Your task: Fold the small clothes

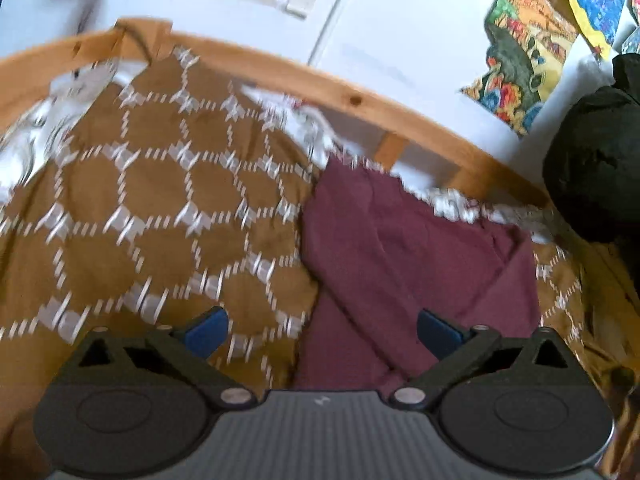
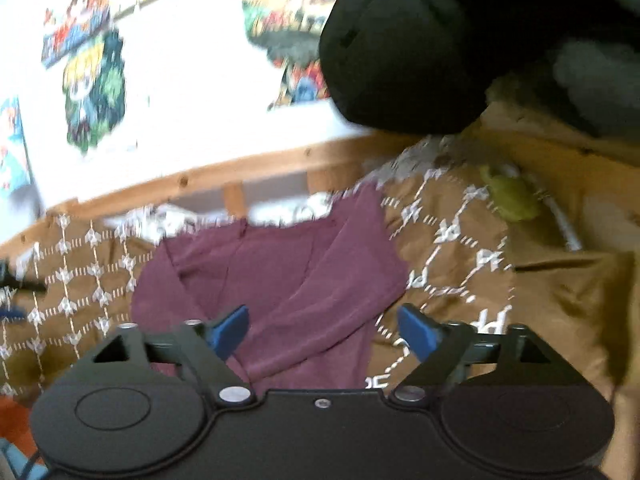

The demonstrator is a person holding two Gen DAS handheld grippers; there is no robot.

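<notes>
A maroon garment (image 1: 404, 256) lies on a brown bedspread with a white hexagon pattern (image 1: 160, 200), partly folded with a flap laid over it. It also shows in the right wrist view (image 2: 280, 280). My left gripper (image 1: 322, 330) is open and empty, hovering just above the garment's left edge. My right gripper (image 2: 322, 330) is open and empty, hovering above the garment's near right part. Both views are blurred by motion.
A wooden bed rail (image 1: 320, 84) runs along the far side against a white wall with colourful pictures (image 1: 524, 52). A large black bundle (image 2: 420, 48) sits at the right end of the bed. A small green object (image 2: 508, 196) lies beyond the garment.
</notes>
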